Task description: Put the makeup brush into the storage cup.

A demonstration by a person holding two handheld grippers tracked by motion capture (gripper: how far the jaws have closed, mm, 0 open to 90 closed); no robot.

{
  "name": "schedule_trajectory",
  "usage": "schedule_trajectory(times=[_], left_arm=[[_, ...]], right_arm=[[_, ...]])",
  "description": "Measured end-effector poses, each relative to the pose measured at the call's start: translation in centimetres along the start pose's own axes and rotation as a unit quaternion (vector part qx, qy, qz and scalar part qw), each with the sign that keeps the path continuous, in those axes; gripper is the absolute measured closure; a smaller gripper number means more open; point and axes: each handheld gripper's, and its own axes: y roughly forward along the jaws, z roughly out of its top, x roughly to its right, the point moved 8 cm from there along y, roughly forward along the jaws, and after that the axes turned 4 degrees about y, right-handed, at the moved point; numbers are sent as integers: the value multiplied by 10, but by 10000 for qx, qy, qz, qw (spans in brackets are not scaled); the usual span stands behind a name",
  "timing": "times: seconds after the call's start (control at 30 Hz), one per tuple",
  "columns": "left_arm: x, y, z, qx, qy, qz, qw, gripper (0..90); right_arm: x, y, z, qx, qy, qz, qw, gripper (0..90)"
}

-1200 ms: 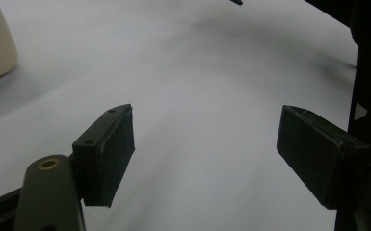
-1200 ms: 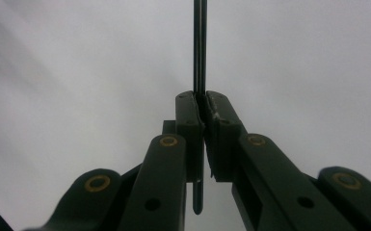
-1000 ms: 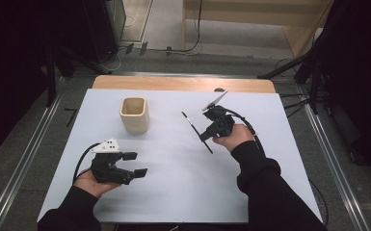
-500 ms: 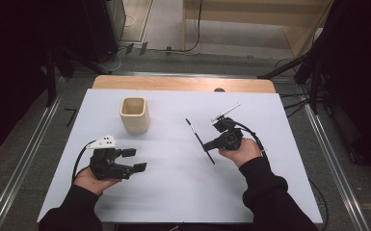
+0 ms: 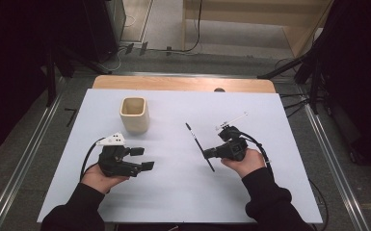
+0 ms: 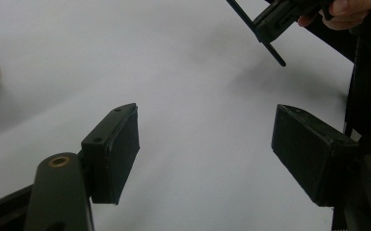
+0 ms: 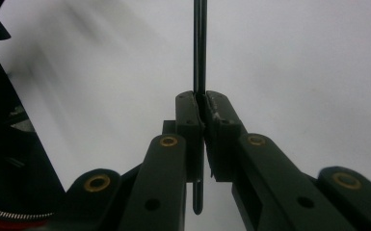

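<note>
The right gripper is lying level over the white table, jaws clamping a thin black plastic rod across its middle. The left gripper is resting low near the person, jaws wide, closing slightly, nothing between. A squarish cream ceramic cup is sitting behind it.

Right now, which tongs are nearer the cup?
Left. The left tongs sit just below the cup in the high view, open and holding nothing. The right tongs are farther off to its right, shut on a thin black stick.
</note>
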Motion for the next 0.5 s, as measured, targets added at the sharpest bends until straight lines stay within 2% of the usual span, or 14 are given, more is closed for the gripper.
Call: schedule_trajectory(times=[0.1, 0.2, 0.37, 0.5], left_arm=[[2, 0, 1, -2, 16, -25, 10000, 253], [3, 3, 3, -6, -32, -65, 10000, 253], [4, 7, 5, -82, 14, -46, 10000, 253], [6, 10, 7, -114, 41, -73, 9999, 253]], right_arm=[[-1, -1, -4, 138, 11, 45, 9999, 872], [-2, 0, -8, 167, 22, 49, 9998, 872], [-6, 1, -13, 267, 55, 212, 9994, 872], [-9, 1, -15, 338, 66, 229, 9991, 871]])
